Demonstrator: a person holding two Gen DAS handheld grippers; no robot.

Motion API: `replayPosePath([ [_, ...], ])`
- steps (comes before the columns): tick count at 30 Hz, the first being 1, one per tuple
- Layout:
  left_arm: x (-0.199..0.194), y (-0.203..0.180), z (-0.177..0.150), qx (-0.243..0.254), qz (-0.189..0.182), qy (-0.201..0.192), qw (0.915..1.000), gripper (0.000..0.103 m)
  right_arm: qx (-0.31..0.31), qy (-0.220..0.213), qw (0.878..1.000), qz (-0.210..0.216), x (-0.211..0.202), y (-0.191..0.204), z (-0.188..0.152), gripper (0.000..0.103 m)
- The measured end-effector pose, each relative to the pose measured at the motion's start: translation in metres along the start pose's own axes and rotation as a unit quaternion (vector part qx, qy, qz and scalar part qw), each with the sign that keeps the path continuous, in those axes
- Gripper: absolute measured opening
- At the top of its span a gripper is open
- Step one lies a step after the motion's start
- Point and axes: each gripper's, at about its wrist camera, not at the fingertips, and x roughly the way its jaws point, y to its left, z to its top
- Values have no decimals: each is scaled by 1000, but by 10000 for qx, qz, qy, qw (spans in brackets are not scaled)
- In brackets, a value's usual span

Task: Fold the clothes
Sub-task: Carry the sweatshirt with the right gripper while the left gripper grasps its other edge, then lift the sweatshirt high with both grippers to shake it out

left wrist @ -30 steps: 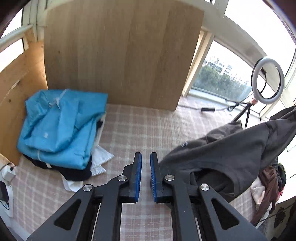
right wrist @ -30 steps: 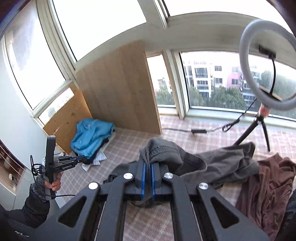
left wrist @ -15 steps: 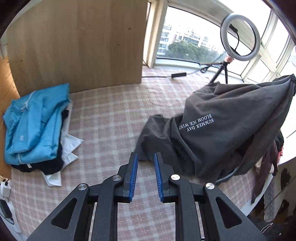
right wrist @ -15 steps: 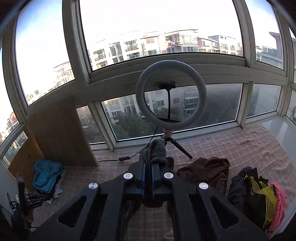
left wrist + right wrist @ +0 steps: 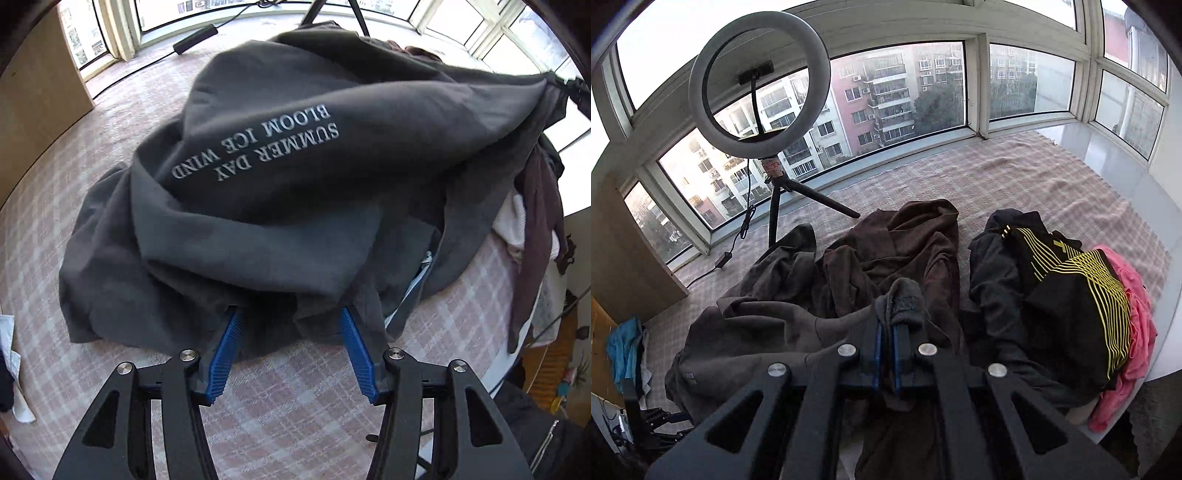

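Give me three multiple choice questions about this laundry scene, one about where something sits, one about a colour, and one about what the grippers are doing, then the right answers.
1. Where does the ring light stand?
A. By the windows, behind the clothes
B. On top of the pink garment
C. Inside a drawer

2. What colour are the stripes on the black garment?
A. White
B. Yellow
C. Blue

3. How do the grippers stand?
A. Both open and empty
B. Right gripper shut on the grey sweatshirt, left gripper open at its edge
C. Left shut on the sweatshirt, right open

Answers:
1 A, its tripod rests on the checked cover in front of the glass.
2 B, thin yellow lines cross the black cloth.
3 B, grey cloth bunches between the shut right jaws; the left jaws are spread wide.
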Motion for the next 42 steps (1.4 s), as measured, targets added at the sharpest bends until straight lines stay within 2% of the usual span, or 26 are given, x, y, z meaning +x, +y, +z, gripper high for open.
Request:
replayPosePath([
  [1,9,-2,2,-39,52,59,10000,51,-31,-14,10000,53,1,3,1,5],
  [2,15,-3,4,-122,-4,70,9999,44,-62,-25,9999,105,2,6,2,5],
  [3,17,0,5,-225,-147,3,9996,29,-83,-27,9998,155,2,9,3,5],
  [4,9,5,5,-348,-390,-137,9985,20,-92,-29,9998,191,2,12,4,5],
  [5,2,11,5,-470,-632,-277,9965,4,-97,-31,9997,231,2,15,4,5],
  [6,-5,17,5,-592,-873,-417,9935,2,-89,-35,9995,288,1,16,5,5],
  [7,-14,22,5,-705,-1086,-562,9900,2,-77,-45,9993,353,0,18,6,5],
  [11,-84,47,-4,-837,-916,-1336,9832,2,-50,-341,9968,725,-28,28,14,5],
  [13,-127,65,-10,-1061,-909,-1759,9744,2,-87,-534,9945,891,-47,36,20,5],
  [16,-202,96,-13,-1300,-938,-2469,9557,2,-88,-887,9875,1296,-83,50,32,5],
  [20,-301,122,-5,-1347,-524,-3254,9344,2,-534,-1552,9734,1598,-154,89,58,5],
  [23,-376,140,-2,-1406,-293,-3687,9184,2,-777,-2045,9570,1907,-214,117,78,5],
  [26,-446,137,-10,-1341,-34,-4122,9012,2,-1028,-2569,9401,1990,-277,139,86,5],
  [30,-527,122,-39,-1165,286,-4720,8734,2,-1248,-3091,9185,2127,-352,155,82,5],
  [32,-562,117,-53,-1075,462,-4984,8590,2,-1346,-3332,9085,2133,-383,157,74,5],
  [34,-586,109,-66,-999,650,-5162,8481,2,-1409,-3501,9009,2145,-406,156,67,5],
  [36,-599,104,-75,-915,792,-5194,8459,2,-1450,-3621,8951,2162,-423,154,61,5],
  [39,-587,106,-77,-873,885,-5049,8542,2,-1441,-3624,8968,2088,-420,153,55,5],
  [42,-541,117,-70,-906,945,-4709,8724,2,-1363,-3185,9137,2123,-375,146,52,5],
])
